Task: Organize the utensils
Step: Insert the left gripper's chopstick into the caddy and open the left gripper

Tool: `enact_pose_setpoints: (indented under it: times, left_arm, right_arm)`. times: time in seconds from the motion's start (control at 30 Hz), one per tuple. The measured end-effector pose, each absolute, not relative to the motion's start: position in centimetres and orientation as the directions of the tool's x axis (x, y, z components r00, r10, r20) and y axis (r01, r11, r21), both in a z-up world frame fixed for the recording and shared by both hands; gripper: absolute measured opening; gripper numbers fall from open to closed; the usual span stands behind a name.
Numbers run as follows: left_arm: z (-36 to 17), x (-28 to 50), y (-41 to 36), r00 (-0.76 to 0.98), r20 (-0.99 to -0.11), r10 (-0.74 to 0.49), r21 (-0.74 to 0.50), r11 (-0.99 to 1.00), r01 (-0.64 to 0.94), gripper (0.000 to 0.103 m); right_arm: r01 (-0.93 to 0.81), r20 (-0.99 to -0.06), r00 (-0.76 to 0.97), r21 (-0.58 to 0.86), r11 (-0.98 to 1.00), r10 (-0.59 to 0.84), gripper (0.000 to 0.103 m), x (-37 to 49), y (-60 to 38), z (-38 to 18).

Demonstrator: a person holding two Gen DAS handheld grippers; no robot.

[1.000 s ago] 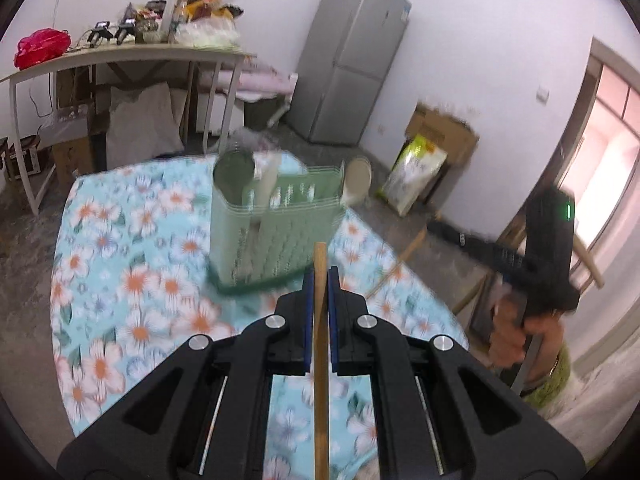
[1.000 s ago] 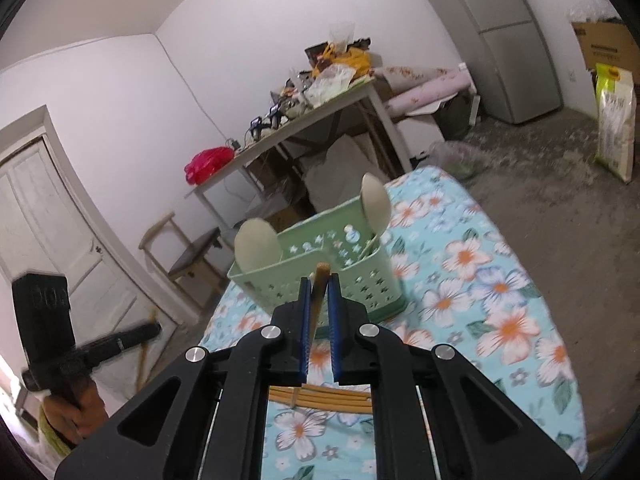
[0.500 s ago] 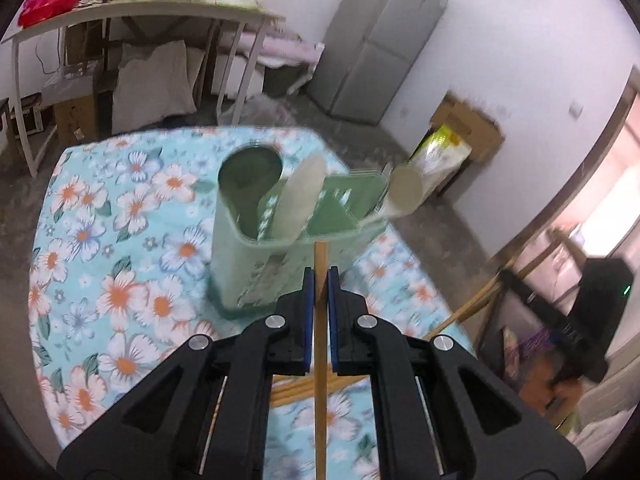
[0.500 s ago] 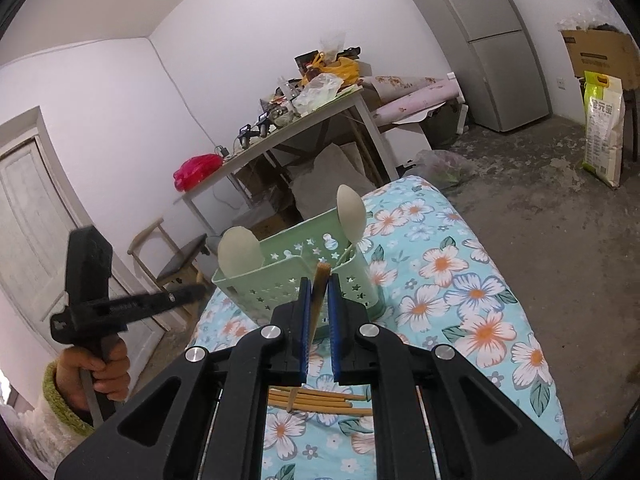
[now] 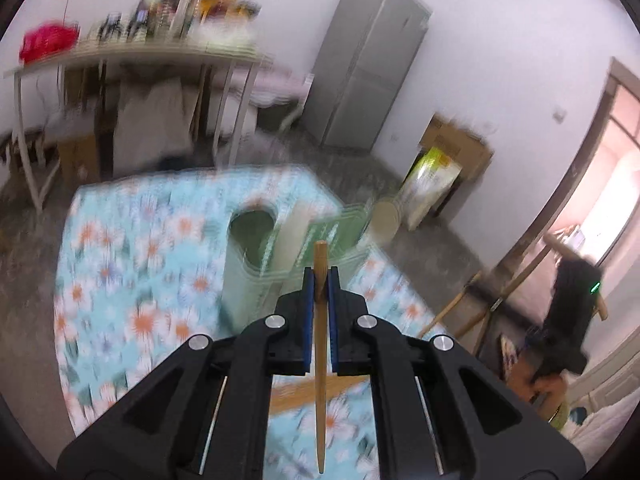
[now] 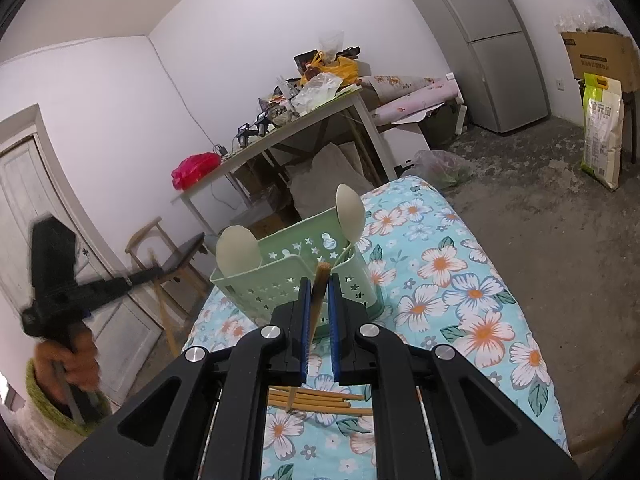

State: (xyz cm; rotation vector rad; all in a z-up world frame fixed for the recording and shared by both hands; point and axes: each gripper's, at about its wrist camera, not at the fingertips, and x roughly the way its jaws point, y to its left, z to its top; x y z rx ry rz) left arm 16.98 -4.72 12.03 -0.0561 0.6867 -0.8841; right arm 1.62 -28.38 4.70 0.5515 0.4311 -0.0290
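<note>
A pale green utensil basket (image 6: 288, 280) stands on the floral tablecloth (image 6: 460, 280) with two white spoons (image 6: 350, 210) upright in it. It also shows blurred in the left wrist view (image 5: 260, 264). My left gripper (image 5: 319, 280) is shut on a wooden chopstick (image 5: 320, 340), held above the cloth just before the basket. My right gripper (image 6: 318, 284) is shut on another wooden chopstick (image 6: 316, 296), close to the basket's near wall. Several loose chopsticks (image 6: 320, 400) lie on the cloth below the right gripper.
A white desk (image 6: 304, 128) piled with clutter stands behind the table. A grey fridge (image 6: 492, 40), a cardboard box (image 6: 600, 56) and a rice sack (image 6: 602, 136) stand along the far wall. A wooden chair (image 6: 160, 256) is at the left.
The left gripper has swung with its chopstick; its view is now motion-blurred and tilted up, showing more of the room. The right gripper has held almost still near the basket.
</note>
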Motion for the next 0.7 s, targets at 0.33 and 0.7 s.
enact_pose_setpoints:
  times: [0.33,0.7]
  left_arm:
    - [21.1,17.2,-7.2,0.600,-0.171,-0.781,-0.258,0.624,0.738,0.005]
    - [18.1,22.7,-14.3,0.704,-0.197,-0.682,-0.159,0.731,0.663,0.005]
  right_arm:
    - [0.143,-0.407,0.910,0.479,0.866,0.075,0.008,1.1,-27.5,5.4]
    - [0.135,-0.408,0.909,0.474,0.870,0.081,0.008,1.3,-27.2,5.7]
